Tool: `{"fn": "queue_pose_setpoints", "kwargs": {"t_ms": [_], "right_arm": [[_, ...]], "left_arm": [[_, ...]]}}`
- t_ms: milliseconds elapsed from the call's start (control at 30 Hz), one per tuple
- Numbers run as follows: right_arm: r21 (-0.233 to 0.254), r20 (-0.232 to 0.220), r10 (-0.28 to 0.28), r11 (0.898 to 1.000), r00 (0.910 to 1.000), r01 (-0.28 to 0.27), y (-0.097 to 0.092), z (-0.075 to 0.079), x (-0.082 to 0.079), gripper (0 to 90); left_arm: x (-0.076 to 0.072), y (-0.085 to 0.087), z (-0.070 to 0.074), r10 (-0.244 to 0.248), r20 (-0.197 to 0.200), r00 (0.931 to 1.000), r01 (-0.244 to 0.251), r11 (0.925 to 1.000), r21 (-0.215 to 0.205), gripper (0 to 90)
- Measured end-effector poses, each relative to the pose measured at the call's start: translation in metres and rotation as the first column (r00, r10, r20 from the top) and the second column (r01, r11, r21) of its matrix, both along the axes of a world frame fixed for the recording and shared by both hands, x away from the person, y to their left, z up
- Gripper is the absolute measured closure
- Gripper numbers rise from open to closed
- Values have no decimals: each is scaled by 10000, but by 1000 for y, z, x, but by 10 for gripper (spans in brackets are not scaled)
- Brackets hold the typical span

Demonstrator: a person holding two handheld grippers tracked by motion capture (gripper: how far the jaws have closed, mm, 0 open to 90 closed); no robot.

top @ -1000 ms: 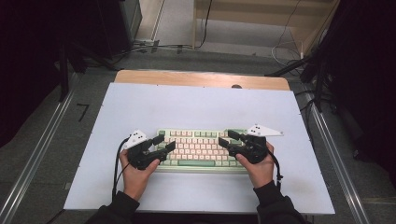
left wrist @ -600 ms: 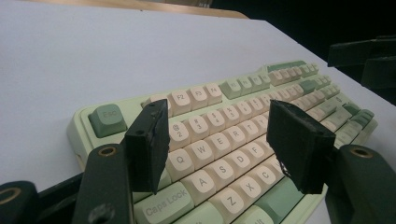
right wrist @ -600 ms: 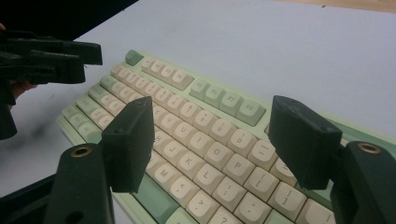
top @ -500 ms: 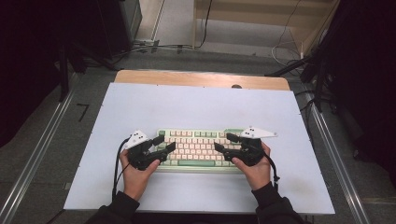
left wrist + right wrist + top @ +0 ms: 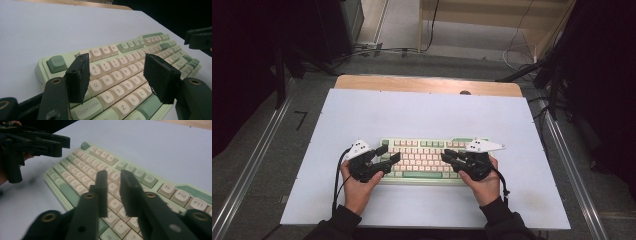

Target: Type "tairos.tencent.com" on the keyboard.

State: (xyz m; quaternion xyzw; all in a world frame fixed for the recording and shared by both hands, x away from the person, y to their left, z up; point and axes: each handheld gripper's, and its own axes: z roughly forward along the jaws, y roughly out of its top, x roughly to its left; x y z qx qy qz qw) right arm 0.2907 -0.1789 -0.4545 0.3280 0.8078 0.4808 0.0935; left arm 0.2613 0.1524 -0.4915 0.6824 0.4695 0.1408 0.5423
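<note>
A pale green keyboard (image 5: pixel 424 157) with cream keys lies flat near the front of the white table top (image 5: pixel 422 110). My left gripper (image 5: pixel 391 152) hovers over the keyboard's left end, its jaws wide open above the Q, W, A, S keys (image 5: pixel 116 65) with nothing between them. Over the right half of the keyboard (image 5: pixel 82 172) my right gripper (image 5: pixel 445 155) points left. Its jaws stand close together (image 5: pixel 113 176) with a narrow gap and hold nothing. In the right gripper view the left gripper (image 5: pixel 37 142) shows farther off; in the left gripper view the right gripper (image 5: pixel 198 40) does.
A wooden strip (image 5: pixel 427 85) runs along the table's far edge. Metal rails (image 5: pixel 252 165) flank both sides. Cables (image 5: pixel 377 50) lie on the floor behind. Bare white surface surrounds the keyboard.
My right gripper has slid a little to the left over the keyboard. The left gripper and the keyboard have stayed in place.
</note>
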Motion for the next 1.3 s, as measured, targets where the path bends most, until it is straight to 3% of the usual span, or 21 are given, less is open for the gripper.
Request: {"fn": "queue_pose_setpoints", "kwargs": {"t_ms": [67, 400, 800, 1300], "right_arm": [[-108, 96, 134, 9999, 9999, -133, 1, 0, -1, 875], [-257, 82, 300, 9992, 9995, -298, 6, -2, -2, 876], [-1607, -211, 749, 9840, 9970, -773, 33, -24, -3, 876], [-2105, -439, 747, 9741, 9962, -823, 37, -34, 0, 876]], "left_arm": [[0, 0, 0, 7, 12, 10000, -7, 10000, -4, 378], [0, 0, 0, 85, 59, 9999, -84, 10000, -37, 362], [0, 0, 0, 70, 49, 10000, -70, 10000, -11, 357], [0, 0, 0, 33, 56, 10000, -33, 10000, 15, 357]]}}
